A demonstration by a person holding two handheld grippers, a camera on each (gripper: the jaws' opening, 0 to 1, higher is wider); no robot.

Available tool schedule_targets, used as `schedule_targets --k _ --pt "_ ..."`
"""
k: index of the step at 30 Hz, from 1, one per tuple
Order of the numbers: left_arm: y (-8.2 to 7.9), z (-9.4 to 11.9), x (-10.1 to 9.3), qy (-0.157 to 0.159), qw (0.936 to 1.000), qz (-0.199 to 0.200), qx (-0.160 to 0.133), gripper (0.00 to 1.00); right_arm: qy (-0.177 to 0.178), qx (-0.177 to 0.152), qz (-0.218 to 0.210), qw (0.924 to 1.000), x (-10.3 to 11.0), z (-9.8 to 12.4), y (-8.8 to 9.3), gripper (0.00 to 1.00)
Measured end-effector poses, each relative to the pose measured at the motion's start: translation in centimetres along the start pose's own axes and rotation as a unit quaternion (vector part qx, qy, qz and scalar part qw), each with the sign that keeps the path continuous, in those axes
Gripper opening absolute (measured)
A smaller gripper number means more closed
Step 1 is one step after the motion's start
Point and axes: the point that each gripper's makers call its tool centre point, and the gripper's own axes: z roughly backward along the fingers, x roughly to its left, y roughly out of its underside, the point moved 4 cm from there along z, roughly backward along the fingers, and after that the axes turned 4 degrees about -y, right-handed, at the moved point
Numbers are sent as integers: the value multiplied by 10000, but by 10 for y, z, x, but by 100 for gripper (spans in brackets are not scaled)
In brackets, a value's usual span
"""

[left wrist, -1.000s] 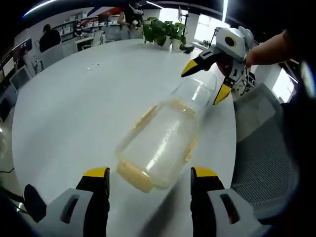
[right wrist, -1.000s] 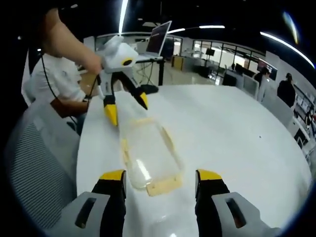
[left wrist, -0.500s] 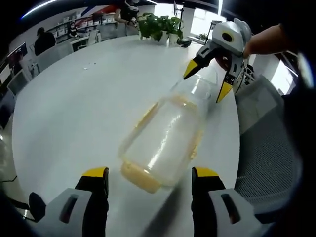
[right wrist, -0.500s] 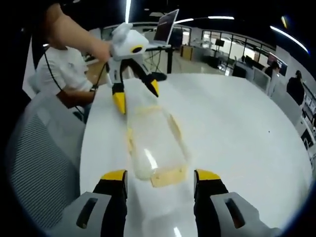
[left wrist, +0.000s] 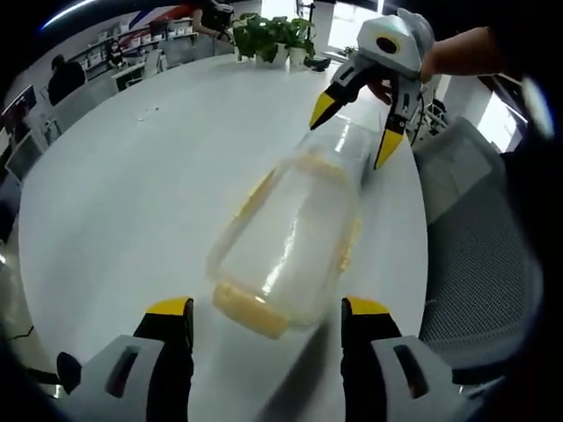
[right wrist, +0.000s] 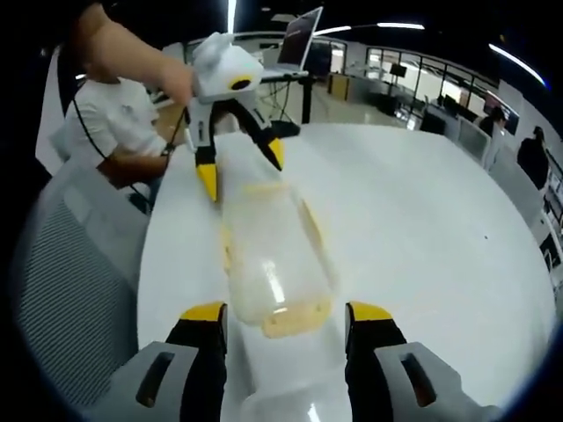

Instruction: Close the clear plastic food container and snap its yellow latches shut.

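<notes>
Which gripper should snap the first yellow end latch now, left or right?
Either, marginally the left. Both grippers are open, one at each end of the clear container. The left gripper has a yellow end latch between its jaws; the right gripper faces its end latch likewise.

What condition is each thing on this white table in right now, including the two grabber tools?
clear container: lid on, lying on the table
yellow latches: too blurred to tell whether snapped
left gripper: open, at one end
right gripper: open, at the other end
white table: holds the container
</notes>
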Motion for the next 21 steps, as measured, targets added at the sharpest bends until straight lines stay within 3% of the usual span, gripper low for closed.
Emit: schedule_targets --k 21 --pt "7 -6 6 193 9978 -512 368 66 -216 471 109 9986 -5 -15 12 52"
